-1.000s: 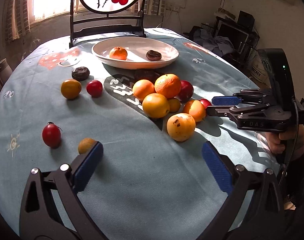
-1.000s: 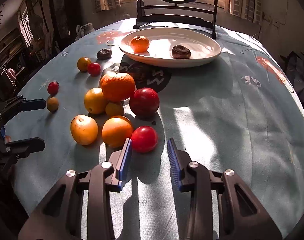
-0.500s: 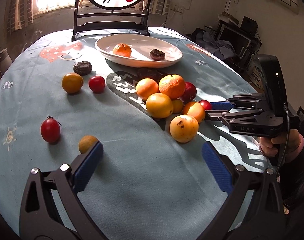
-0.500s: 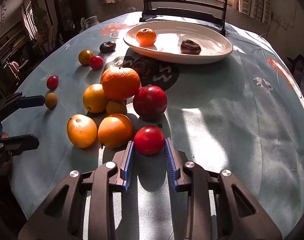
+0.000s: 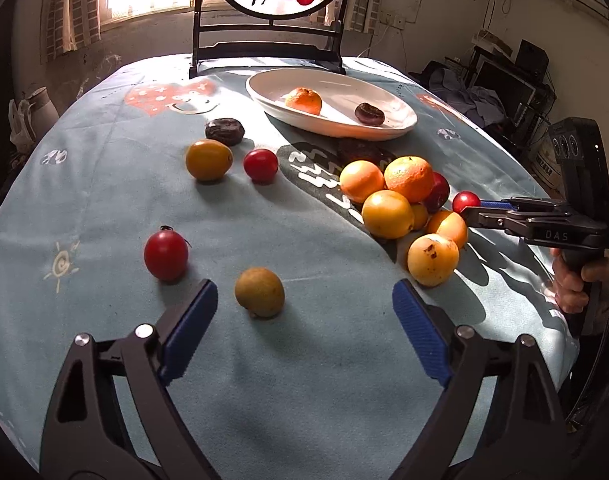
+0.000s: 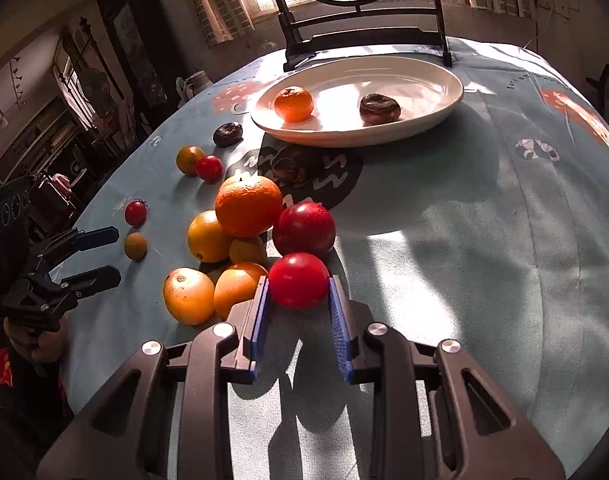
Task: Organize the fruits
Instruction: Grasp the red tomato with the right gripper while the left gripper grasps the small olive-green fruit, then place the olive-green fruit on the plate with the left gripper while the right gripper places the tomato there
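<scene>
My right gripper (image 6: 298, 282) is closing on a red tomato (image 6: 298, 280), and both blue pads press its sides at the near edge of a heap of oranges (image 6: 248, 206). The left wrist view shows the same tomato (image 5: 465, 201) at the right gripper's tips. My left gripper (image 5: 304, 292) is closing too; a small brownish-yellow fruit (image 5: 259, 297) lies on the cloth between its jaws, nearer the left pad, touching neither. A white plate (image 6: 444, 100) at the back holds a mandarin (image 6: 293, 103) and a dark fruit (image 6: 379, 109).
Loose on the blue cloth are a stemmed red tomato (image 5: 165, 255), a yellow fruit (image 5: 208, 159), another red tomato (image 5: 260, 165) and a dark fruit (image 5: 224, 131). A dark-framed round screen (image 5: 264, 52) stands behind the plate. The table edge curves close at the right.
The right jaws closed in from both sides onto the red tomato. The left gripper shifted left, so the small brownish fruit now lies between its jaws, which have narrowed.
</scene>
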